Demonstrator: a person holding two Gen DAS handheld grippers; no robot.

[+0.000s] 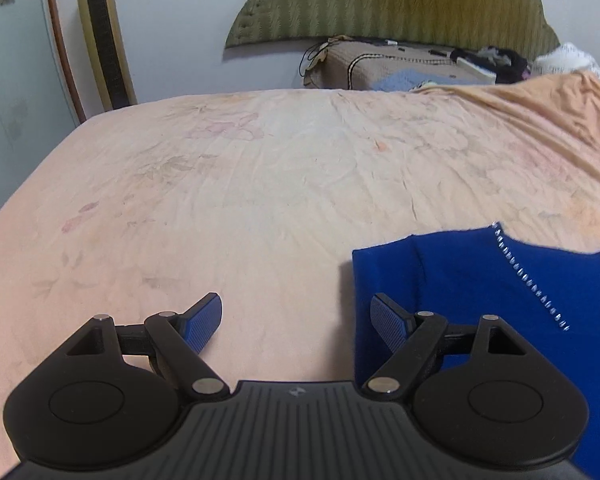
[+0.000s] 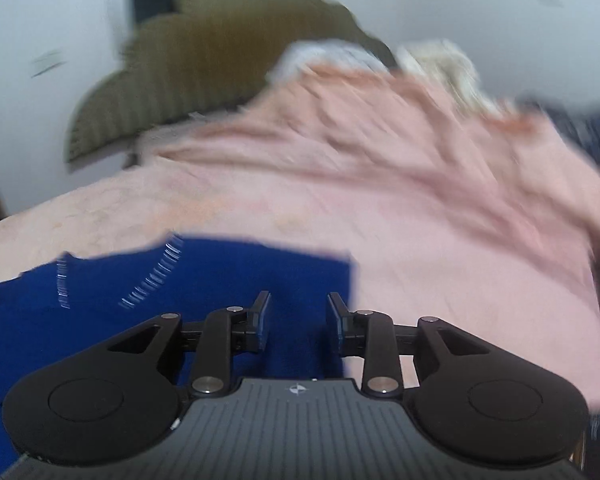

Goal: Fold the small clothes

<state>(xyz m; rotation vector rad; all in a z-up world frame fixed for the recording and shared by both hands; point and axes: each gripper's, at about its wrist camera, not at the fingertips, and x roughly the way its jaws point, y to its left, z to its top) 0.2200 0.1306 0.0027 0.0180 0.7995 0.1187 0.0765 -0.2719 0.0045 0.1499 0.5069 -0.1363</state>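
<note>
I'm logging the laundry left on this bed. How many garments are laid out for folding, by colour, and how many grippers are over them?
Blue garment: 1
Left gripper, open: 1
Right gripper, open, nothing between its fingers: 1
Total: 3

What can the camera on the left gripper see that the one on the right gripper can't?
Only the left view shows the gold tower fan against the wall, a glass door at the far left, and a cluttered bedside stand. Only the right view, which is blurred, shows heaped pale bedding at the far end. Both show the blue garment with its sparkly trim lying on the pink bedsheet, and the olive headboard.
</note>
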